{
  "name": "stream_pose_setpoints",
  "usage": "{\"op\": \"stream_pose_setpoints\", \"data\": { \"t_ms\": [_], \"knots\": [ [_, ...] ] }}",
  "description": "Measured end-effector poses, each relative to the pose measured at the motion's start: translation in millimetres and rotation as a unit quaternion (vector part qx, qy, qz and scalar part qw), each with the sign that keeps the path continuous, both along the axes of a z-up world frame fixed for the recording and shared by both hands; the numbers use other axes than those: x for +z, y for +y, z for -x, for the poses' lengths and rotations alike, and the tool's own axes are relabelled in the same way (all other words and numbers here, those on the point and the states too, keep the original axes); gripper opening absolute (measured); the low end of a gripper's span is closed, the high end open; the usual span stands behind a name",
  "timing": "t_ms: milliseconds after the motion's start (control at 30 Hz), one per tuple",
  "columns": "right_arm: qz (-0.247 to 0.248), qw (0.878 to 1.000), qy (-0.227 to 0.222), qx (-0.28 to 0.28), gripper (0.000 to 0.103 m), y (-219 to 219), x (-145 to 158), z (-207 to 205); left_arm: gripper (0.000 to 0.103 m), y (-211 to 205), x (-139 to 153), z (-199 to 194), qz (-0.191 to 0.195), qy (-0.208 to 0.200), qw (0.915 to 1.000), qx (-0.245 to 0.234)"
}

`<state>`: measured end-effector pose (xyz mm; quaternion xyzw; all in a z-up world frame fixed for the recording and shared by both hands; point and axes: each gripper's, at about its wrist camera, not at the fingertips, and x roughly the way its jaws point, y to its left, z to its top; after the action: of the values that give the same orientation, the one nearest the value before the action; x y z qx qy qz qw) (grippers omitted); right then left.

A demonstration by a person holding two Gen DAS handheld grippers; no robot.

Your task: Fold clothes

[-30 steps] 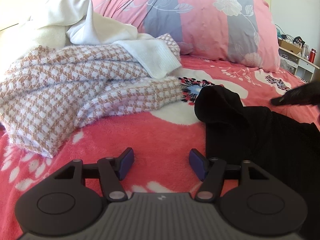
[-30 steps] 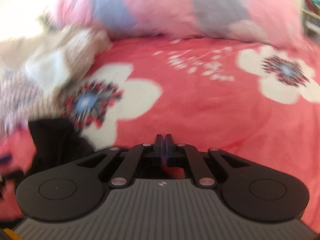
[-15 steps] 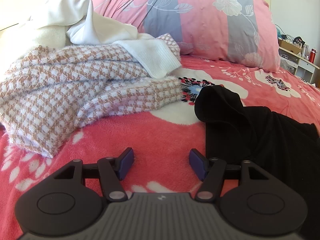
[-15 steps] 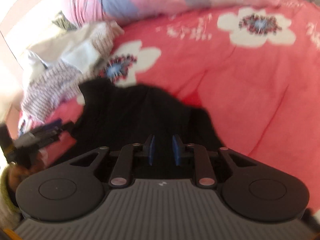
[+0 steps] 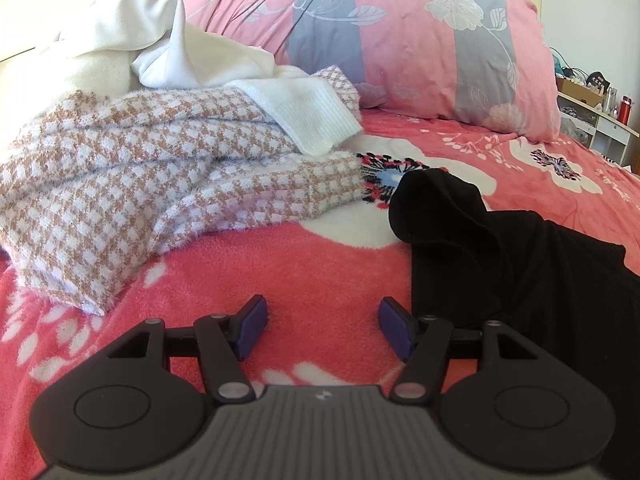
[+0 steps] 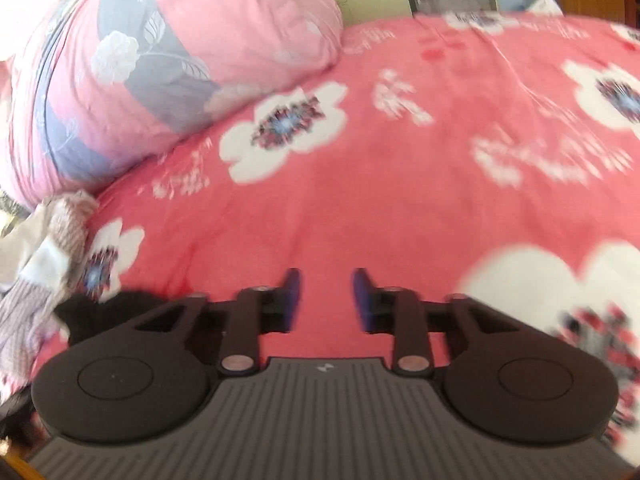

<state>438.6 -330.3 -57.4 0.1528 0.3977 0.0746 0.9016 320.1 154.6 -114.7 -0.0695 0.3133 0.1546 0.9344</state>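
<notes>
Right tool (image 6: 325, 300) opening, off black garment (image 6: 92, 312).

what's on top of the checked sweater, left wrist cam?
A white garment is piled on the checked sweater, its ribbed cuff draped over the upper edge. Whatever lies under that pile is covered.

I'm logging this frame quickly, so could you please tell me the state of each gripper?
Left gripper: open, holding nothing, above the blanket.
Right gripper: jaws opening, nothing between them.
</notes>
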Motion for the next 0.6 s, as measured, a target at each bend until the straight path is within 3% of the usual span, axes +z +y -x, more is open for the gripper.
{"op": "stream_pose_setpoints", "data": {
  "t_ms": [233, 400, 467, 600],
  "knots": [
    [-0.021, 0.998, 0.046, 0.03, 0.046, -19, -24, 16, 0.064, -1, 0, 0, -0.002, 0.0, 1.0, 0.0],
    [0.041, 0.993, 0.063, 0.09, 0.049, 13, -37, 0, 0.065, -1, 0, 0, -0.003, 0.001, 1.0, -0.001],
    [0.031, 0.993, 0.065, 0.096, 0.049, 15, -37, -2, 0.066, -1, -1, 0, -0.004, 0.001, 1.0, -0.001],
    [-0.027, 0.996, 0.025, 0.086, 0.049, 5, -24, 3, 0.066, -1, -1, -1, -0.004, 0.001, 1.0, -0.001]
  ]
}}
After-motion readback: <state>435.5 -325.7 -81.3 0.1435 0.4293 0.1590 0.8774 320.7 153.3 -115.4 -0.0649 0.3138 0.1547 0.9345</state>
